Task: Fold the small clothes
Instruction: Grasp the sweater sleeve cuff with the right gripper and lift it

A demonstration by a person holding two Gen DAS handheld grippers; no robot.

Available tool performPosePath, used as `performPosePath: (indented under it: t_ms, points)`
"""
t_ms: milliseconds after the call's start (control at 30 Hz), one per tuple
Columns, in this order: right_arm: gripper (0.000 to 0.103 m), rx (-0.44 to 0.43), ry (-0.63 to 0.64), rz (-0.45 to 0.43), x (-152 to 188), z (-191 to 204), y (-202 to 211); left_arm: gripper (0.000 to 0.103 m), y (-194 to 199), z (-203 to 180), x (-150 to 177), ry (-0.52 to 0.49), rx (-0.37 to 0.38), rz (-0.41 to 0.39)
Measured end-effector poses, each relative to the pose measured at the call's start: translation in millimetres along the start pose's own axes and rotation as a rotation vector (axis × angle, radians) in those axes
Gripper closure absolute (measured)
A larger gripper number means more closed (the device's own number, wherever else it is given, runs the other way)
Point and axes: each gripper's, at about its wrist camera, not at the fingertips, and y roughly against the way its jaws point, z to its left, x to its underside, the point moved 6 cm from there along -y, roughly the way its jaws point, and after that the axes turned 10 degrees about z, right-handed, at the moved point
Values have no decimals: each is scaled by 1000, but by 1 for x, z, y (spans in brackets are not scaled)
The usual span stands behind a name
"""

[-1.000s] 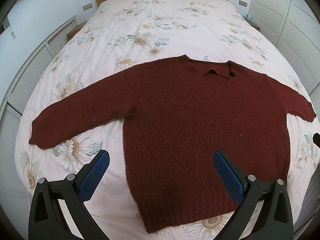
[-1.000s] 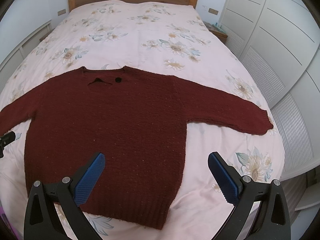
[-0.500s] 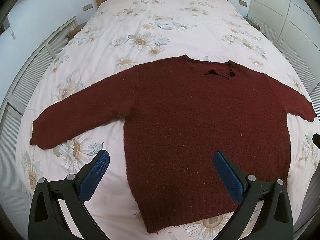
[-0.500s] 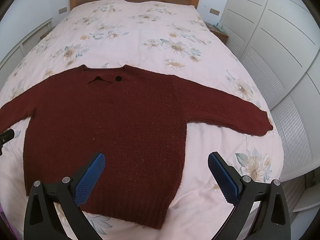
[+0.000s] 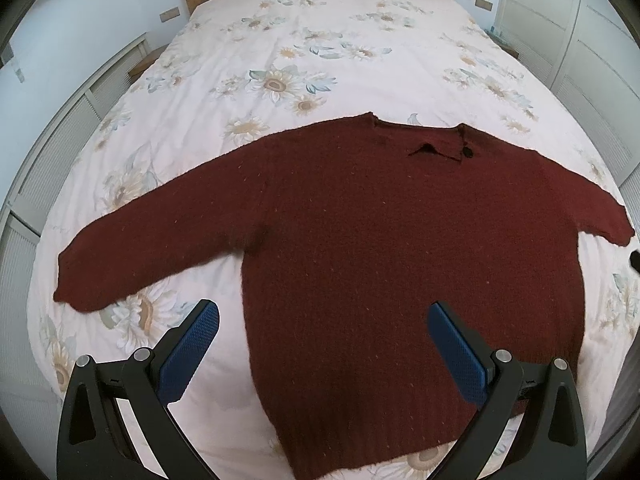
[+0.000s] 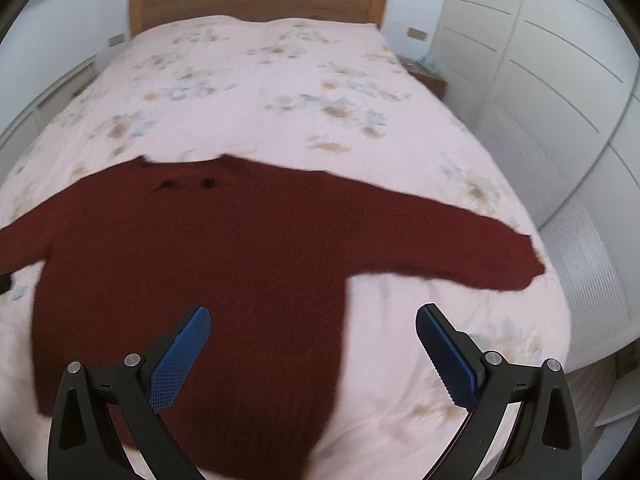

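A dark red knitted sweater (image 5: 380,240) lies flat on the bed, face up, both sleeves spread out, neck toward the headboard. It also shows in the right wrist view (image 6: 208,264). My left gripper (image 5: 322,320) is open and empty, held above the sweater's lower left hem. My right gripper (image 6: 312,320) is open and empty, above the sweater's lower right side. The left sleeve end (image 5: 76,284) and right sleeve end (image 6: 516,264) lie on the cover.
The bed has a pale floral cover (image 5: 320,48) and a wooden headboard (image 6: 256,0). White wardrobe doors (image 6: 560,92) stand along the right. Slatted white panels (image 5: 52,152) run along the left. A small bedside table (image 6: 430,78) is at the far right.
The right gripper has moved forward and lower toward the sweater; its view is now blurred. The left gripper has barely moved. The sweater lies as before.
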Motion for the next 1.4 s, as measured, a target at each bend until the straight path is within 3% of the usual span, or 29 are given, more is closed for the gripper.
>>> performPosePath:
  t_ms: [100,300,533,700,867,967,1000,1033,1067,1200,1400]
  points:
    - [0,38,-41,10,-15,-39,-23,1,-12,3,-11,-3,-8,13]
    - [0,65,-263,70,-36,-148,-92,1,-33,16,-36,54,-17,12]
    - [0,103,-550,220,-19,-260,-187,1,-68,28,-45,58,-50,95]
    - [1,63,-707,256,0,-308,-223,1,-81,32,-45,71,-31,104]
    - [1,-28,-807,220,-1,-332,-236,1,-95,35,-43,82,-29,145]
    - [30,-2,-793,254,-9,-333,-237,1,-99,37,-42,89,-29,152]
    - [49,-14,-777,250,-14,-332,-236,1,-99,37,-42,88,-26,153]
    - [74,-28,-756,243,-19,-331,-233,1,-100,37,-41,84,-23,154]
    - [86,-35,-735,236,-23,-328,-230,1,-99,37,-41,79,-20,154]
    - [90,-27,-626,165,-46,-309,-196,1,-98,39,-37,72,-19,152]
    - [91,-99,-454,24,-83,-241,-116,1,-92,45,-36,94,10,140]
